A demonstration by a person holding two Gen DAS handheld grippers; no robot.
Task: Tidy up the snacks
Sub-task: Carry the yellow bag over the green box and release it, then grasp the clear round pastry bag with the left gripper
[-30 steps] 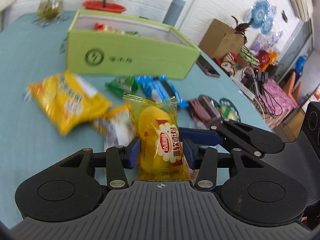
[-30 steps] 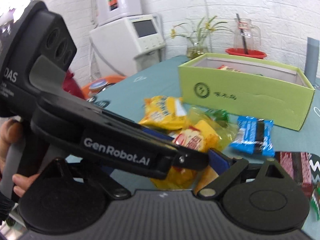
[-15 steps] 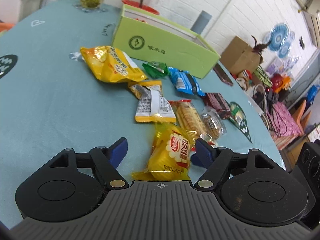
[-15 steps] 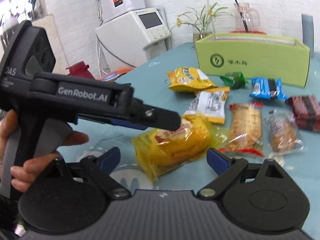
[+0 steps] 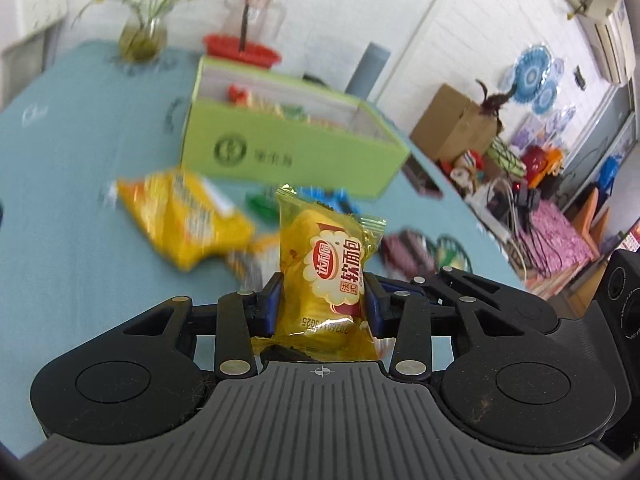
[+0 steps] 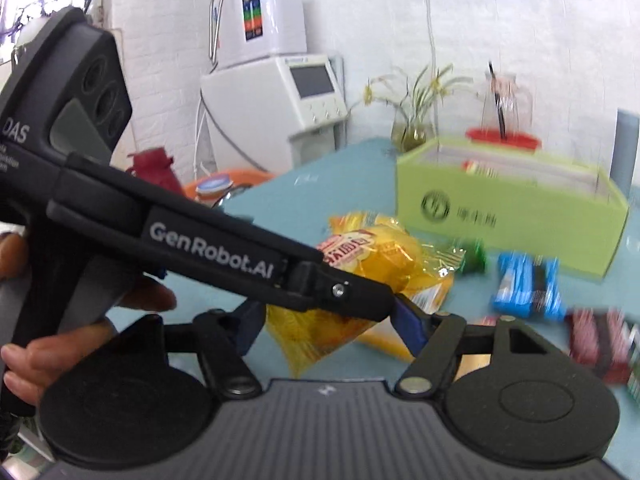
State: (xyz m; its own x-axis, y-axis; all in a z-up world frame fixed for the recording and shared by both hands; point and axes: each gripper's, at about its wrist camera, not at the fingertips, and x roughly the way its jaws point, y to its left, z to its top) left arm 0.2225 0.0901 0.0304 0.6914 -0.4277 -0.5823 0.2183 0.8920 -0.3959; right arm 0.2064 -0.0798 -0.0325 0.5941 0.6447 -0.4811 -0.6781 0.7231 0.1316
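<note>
My left gripper (image 5: 322, 300) is shut on a yellow soft-bread packet (image 5: 326, 268) and holds it upright above the teal table. The same packet (image 6: 372, 256) shows in the right wrist view, pinched by the left gripper's black arm (image 6: 224, 240). My right gripper (image 6: 328, 324) is open, its blue pads either side of the packet's lower end without pressing it. The green snack box (image 5: 288, 148) stands beyond, open-topped, with some snacks inside; it also shows in the right wrist view (image 6: 508, 204).
Loose snacks lie before the box: a yellow chip bag (image 5: 188, 216), a green packet (image 5: 260, 204), a blue packet (image 6: 528, 284), a dark red packet (image 6: 596, 336). A plant vase (image 5: 142, 36) and a red-based jug (image 5: 244, 40) stand behind the box. The table edge runs right.
Half a second ago the left gripper was open around the packet lying on the table. It has shut on the packet and lifted it towards the box. The right gripper has stayed open.
</note>
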